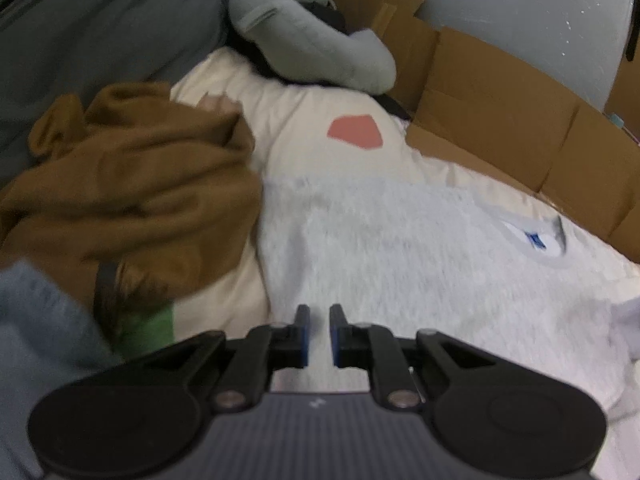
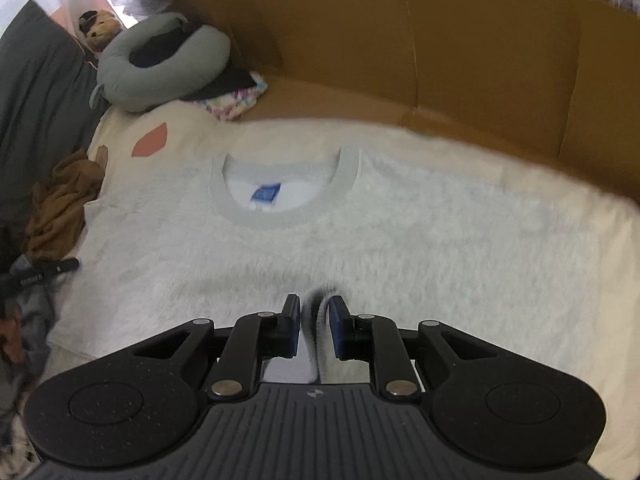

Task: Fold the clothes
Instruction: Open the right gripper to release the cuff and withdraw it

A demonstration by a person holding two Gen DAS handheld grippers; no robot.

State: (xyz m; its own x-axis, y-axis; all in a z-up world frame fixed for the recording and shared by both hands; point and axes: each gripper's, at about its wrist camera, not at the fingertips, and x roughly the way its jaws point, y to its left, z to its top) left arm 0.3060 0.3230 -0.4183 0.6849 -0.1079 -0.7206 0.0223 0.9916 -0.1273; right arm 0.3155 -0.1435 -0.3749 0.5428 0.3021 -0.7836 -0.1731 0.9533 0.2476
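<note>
A fuzzy white sweater (image 2: 360, 240) lies flat on a cream bedspread, collar with blue label (image 2: 264, 194) facing away from me. My right gripper (image 2: 315, 312) is shut on a fold of the sweater's near edge, white fabric pinched between the blue pads. In the left wrist view the same sweater (image 1: 400, 248) spreads under my left gripper (image 1: 319, 320), which hovers over its edge with the jaws nearly closed and a narrow gap between them; nothing shows between the pads.
A crumpled brown garment (image 1: 140, 184) lies left of the sweater. A grey neck pillow (image 2: 160, 60) and a dark cushion (image 2: 36, 100) sit at the back left. Cardboard box walls (image 2: 440, 48) border the far and right sides. The cream bedspread (image 1: 304, 120) has a pink patch.
</note>
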